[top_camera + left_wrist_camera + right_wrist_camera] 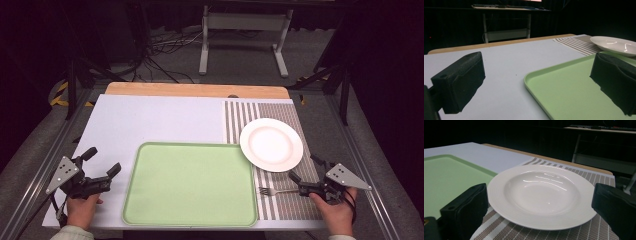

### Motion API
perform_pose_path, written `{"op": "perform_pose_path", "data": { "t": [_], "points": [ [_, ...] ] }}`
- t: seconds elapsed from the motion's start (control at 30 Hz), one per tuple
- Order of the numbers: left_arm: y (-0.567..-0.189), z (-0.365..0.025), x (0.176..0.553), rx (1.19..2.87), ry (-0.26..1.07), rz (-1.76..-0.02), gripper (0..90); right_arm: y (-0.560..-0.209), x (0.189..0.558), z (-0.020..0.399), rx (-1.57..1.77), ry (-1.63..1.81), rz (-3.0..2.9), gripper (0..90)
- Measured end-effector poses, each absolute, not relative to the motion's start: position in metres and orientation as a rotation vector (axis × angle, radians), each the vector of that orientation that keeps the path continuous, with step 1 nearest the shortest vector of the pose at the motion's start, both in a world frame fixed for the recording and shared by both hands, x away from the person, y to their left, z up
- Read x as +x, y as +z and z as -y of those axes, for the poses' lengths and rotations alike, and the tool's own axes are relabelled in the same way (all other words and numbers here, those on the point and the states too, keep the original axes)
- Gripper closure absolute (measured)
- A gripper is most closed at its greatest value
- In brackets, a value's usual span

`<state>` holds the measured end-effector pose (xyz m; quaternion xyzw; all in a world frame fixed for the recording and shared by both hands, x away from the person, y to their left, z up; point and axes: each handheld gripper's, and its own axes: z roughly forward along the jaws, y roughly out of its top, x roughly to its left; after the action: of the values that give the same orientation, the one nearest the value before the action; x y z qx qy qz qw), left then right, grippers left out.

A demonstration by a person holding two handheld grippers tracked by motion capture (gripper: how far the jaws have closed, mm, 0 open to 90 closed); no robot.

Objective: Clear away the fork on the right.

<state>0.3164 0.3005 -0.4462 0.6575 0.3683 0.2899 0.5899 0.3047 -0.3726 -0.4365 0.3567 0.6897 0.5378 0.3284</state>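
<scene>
Right gripper view: white plate [541,195], deep, glossy, ribbed rim.

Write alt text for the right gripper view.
An empty white plate sits on a striped placemat, framed by the open right gripper and its two black jaws. A green tray lies to the left, with the plate's rim overlapping its edge.

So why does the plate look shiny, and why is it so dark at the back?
In the right gripper view, lamp glare streaks the plate; in the left gripper view, the near jaws blur softly; in the high view, the table is lit while the room behind stays dark.
</scene>
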Motion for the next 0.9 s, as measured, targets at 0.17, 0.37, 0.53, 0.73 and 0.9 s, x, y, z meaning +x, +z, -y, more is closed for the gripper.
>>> {"op": "perform_pose_path", "data": {
  "t": [0.17,0.37,0.53,0.73,0.9],
  "points": [
    [-0.4461,-0.2984,0.3153,1.546,0.692,-0.845,0.3,-0.4364,0.3042,0.3728,0.928,1.41,-1.806,1.9],
    [-0.4461,-0.2985,0.3145,1.549,0.689,-0.845,0.3,-0.437,0.3055,0.3725,0.93,1.419,-1.812,1.9],
    [-0.446,-0.2981,0.3147,1.547,0.691,-0.843,0.3,-0.4362,0.3044,0.3724,0.925,1.419,-1.812,1.9],
    [-0.4453,-0.2989,0.3143,1.55,0.69,-0.842,0.3,-0.4362,0.3048,0.3724,0.922,1.427,-1.813,1.9],
    [-0.446,-0.2976,0.3148,1.551,0.693,-0.842,0.3,-0.433,0.3076,0.3706,0.925,1.433,-1.827,1.7]
  ]
}}
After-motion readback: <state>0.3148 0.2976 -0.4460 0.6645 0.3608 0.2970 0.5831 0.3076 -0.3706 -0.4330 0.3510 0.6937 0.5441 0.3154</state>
